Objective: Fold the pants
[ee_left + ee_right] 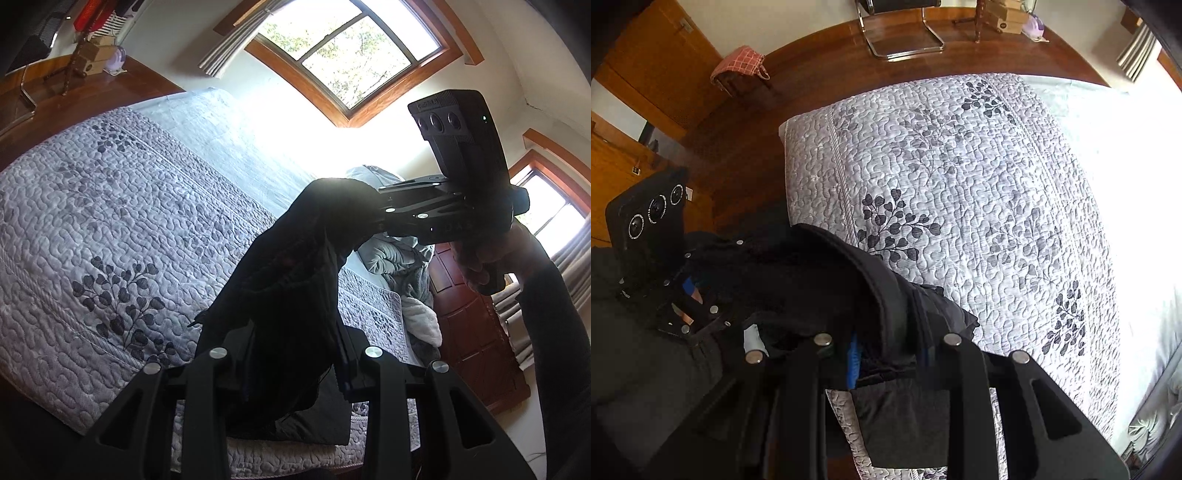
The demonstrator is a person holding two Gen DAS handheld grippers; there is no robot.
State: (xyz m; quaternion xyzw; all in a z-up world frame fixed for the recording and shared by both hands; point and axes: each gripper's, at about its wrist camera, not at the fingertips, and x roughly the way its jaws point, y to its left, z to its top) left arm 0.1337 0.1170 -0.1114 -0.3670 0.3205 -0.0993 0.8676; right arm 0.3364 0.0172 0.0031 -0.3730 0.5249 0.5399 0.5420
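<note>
The black pants [291, 280] hang lifted above the bed, stretched between both grippers. My left gripper [295, 373] is shut on one end of the pants. My right gripper [882, 354] is shut on the other end of the pants [827, 280]. In the left wrist view the right gripper [373, 221] holds the cloth up at the right. In the right wrist view the left gripper [701, 291] holds it at the left. The lower part of the pants drapes onto the quilt at the near edge of the bed.
The bed carries a grey quilt with leaf prints [960, 192]. A heap of grey bedding [395, 254] lies at its head. A wooden floor [820, 55], a metal-frame chair [901, 37] and a stool with checked cloth [738, 62] lie beyond the bed.
</note>
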